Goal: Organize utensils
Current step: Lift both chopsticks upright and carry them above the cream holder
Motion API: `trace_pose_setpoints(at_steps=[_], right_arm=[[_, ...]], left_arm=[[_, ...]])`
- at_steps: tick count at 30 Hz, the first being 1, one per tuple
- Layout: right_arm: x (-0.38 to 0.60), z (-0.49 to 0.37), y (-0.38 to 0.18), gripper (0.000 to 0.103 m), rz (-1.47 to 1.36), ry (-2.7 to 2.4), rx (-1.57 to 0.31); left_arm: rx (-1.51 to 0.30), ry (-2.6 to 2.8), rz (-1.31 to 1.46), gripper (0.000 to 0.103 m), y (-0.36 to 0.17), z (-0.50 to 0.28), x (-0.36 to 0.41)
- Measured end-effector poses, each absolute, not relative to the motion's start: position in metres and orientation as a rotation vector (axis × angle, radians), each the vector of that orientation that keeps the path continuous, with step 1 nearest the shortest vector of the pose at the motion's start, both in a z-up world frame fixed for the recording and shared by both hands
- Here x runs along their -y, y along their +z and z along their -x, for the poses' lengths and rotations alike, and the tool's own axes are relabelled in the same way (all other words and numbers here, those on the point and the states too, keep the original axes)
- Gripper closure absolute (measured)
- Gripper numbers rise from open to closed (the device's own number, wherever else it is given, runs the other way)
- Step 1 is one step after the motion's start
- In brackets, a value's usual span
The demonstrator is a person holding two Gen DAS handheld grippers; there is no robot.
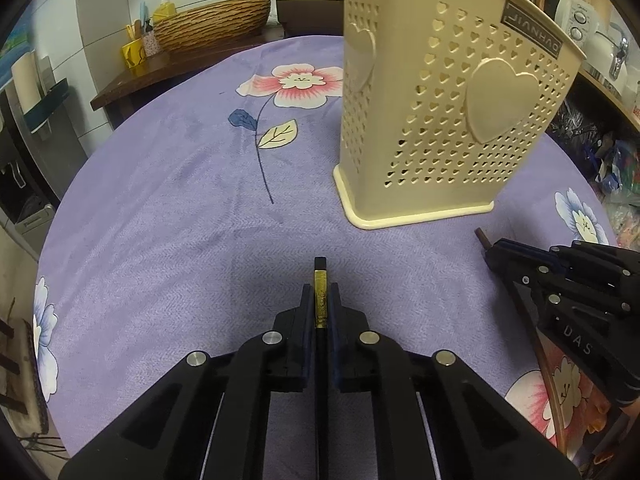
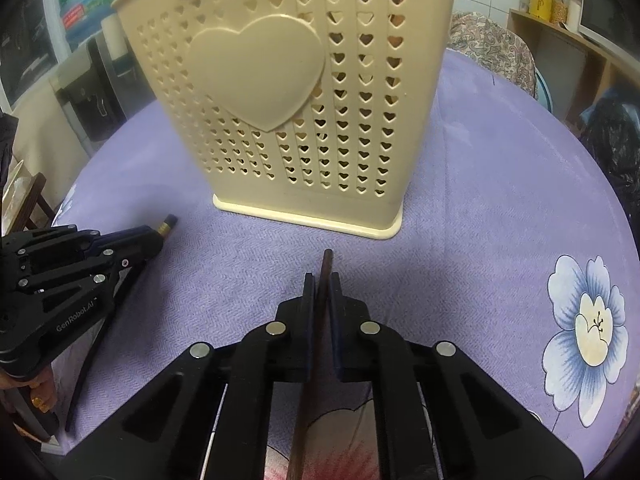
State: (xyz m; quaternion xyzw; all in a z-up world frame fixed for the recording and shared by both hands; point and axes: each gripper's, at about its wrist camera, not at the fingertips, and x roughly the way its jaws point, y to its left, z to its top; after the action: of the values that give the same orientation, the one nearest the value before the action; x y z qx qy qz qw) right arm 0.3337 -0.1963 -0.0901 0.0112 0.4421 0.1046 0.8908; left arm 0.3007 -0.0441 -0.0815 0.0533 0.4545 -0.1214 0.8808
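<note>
A cream utensil holder (image 1: 444,120) with heart-shaped holes stands upright on the purple flowered tablecloth (image 1: 180,220). My left gripper (image 1: 320,294) is shut on a black chopstick with a gold band (image 1: 320,300), whose end pokes out past the fingertips toward the holder. My right gripper (image 2: 322,282) is shut on a brown chopstick (image 2: 326,268), short of the holder's base (image 2: 308,216). Each gripper shows in the other's view: the right gripper (image 1: 490,250) low at the right with the brown tip, the left gripper (image 2: 158,236) low at the left with the gold-banded tip.
Beyond the table's far edge stand a woven basket (image 1: 212,22), a yellow cup (image 1: 134,52) on a dark wooden shelf, and a rice cooker (image 1: 308,4). Shelves and bags crowd the right side (image 1: 608,152). A person's fingers (image 2: 38,398) hold the left gripper's handle.
</note>
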Motion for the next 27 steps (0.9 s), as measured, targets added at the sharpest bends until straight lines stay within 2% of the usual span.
trace_pose_setpoints(at_steps=[8, 20, 27], right_arm=[[0.215, -0.315, -0.066, 0.096, -0.120, 0.291, -0.858], [0.263, -0.245, 0.029, 0.096, -0.201, 0.395, -0.641], [0.280, -0.217, 0.061, 0.096, -0.218, 0.433, -0.571]], left_arm=[[-0.876, -0.302, -0.078, 0.095, -0.054, -0.283, 0.047], [-0.639, -0.419, 0.018, 0.095, 0.042, -0.229, 0.040], [-0.582, -0.452, -0.001, 0.095, 0.061, -0.212, 0.045]])
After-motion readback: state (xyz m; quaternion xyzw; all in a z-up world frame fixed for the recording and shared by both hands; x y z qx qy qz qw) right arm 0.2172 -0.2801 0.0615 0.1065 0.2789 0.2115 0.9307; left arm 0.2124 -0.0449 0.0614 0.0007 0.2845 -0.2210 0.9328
